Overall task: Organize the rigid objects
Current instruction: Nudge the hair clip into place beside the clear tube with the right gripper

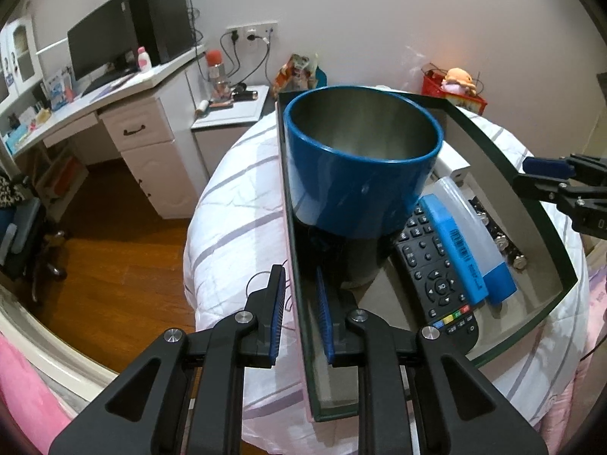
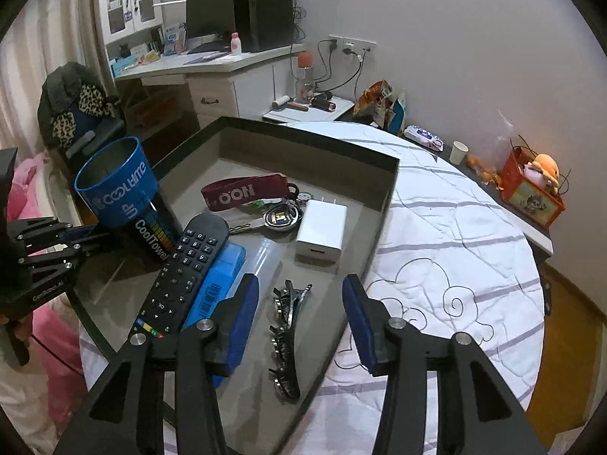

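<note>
A dark green tray (image 1: 493, 144) (image 2: 303, 140) lies on the bed. It holds a blue cup (image 1: 360, 159) (image 2: 117, 185) on a black cylinder, a black remote (image 1: 436, 276) (image 2: 186, 276), a blue case (image 1: 463, 242) (image 2: 220, 284), a white charger (image 2: 322, 229), a red lanyard with keys (image 2: 244, 191) and a jewelled hair clip (image 2: 286, 341) (image 1: 497, 239). My left gripper (image 1: 299, 276) (image 2: 89, 233) is shut on the tray's left wall, one finger outside and one inside. My right gripper (image 2: 299, 303) (image 1: 538, 176) hangs open above the hair clip, which lies free on the tray floor.
The bed has a white striped sheet (image 2: 455, 246). A white desk with a monitor (image 1: 102, 45) and a nightstand (image 1: 231, 110) stand behind, with wooden floor (image 1: 114, 258) to the left. On a ledge by the wall sit a red box with a plush toy (image 2: 531, 189) and a paper cup (image 2: 459, 151).
</note>
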Tool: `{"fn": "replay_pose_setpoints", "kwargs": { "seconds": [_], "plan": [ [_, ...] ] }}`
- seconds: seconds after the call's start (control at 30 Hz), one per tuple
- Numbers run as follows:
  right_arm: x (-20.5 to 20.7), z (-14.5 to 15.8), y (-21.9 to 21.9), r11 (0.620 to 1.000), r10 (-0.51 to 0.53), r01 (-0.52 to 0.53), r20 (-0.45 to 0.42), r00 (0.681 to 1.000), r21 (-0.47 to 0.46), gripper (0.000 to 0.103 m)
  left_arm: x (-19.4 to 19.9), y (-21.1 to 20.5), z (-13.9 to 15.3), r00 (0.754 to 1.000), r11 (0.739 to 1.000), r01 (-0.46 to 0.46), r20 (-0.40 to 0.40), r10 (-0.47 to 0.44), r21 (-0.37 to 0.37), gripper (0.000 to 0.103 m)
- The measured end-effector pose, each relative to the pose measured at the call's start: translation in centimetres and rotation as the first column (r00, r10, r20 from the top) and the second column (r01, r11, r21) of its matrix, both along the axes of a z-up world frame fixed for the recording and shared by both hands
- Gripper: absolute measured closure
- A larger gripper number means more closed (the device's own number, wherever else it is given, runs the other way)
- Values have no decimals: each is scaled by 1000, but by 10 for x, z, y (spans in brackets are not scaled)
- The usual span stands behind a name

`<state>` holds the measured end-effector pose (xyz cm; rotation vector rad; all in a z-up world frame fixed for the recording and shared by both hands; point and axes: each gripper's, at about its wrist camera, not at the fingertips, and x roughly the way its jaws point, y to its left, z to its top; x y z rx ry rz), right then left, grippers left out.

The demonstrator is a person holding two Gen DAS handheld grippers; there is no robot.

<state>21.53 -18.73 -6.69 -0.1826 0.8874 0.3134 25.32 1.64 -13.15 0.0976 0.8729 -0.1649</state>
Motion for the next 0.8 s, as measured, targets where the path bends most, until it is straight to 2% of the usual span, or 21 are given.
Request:
{"fn": "replay_pose_setpoints", "kwargs": {
  "seconds": [0.17, 0.3, 0.57, 0.63, 0.67, 0.73, 0.8],
  "plan": [
    [-1, -1, -15, 999, -40, 40, -5, 999, 24, 54, 6, -2, -2, 1000, 1000, -7, -5, 7, 1, 86],
    [8, -11, -18, 999, -43, 44, -42, 998, 26, 54, 9, -4, -8, 1000, 1000, -13, -18, 13, 7, 86],
    [25, -31, -23, 996, -86, 84, -101, 991, -17, 54, 16, -7, -17, 999, 1000, -16, -46, 16, 15, 86],
    [26, -34, -23, 997, -77, 75, -111, 991, -24, 62, 16, -9, -17, 999, 1000, -15, -44, 15, 22, 86],
    [26, -36, -24, 997, -72, 70, -120, 990, -21, 76, 17, -9, -17, 999, 1000, -13, -40, 14, 26, 86],
    [26, -39, -24, 998, -56, 55, -139, 989, -12, 80, 19, -10, -17, 999, 999, -16, -38, 17, 30, 86],
    [24, -39, -20, 998, -55, 49, -131, 990, -48, 81, 20, -12, -17, 999, 999, -18, -38, 19, 37, 86]
  ]
}}
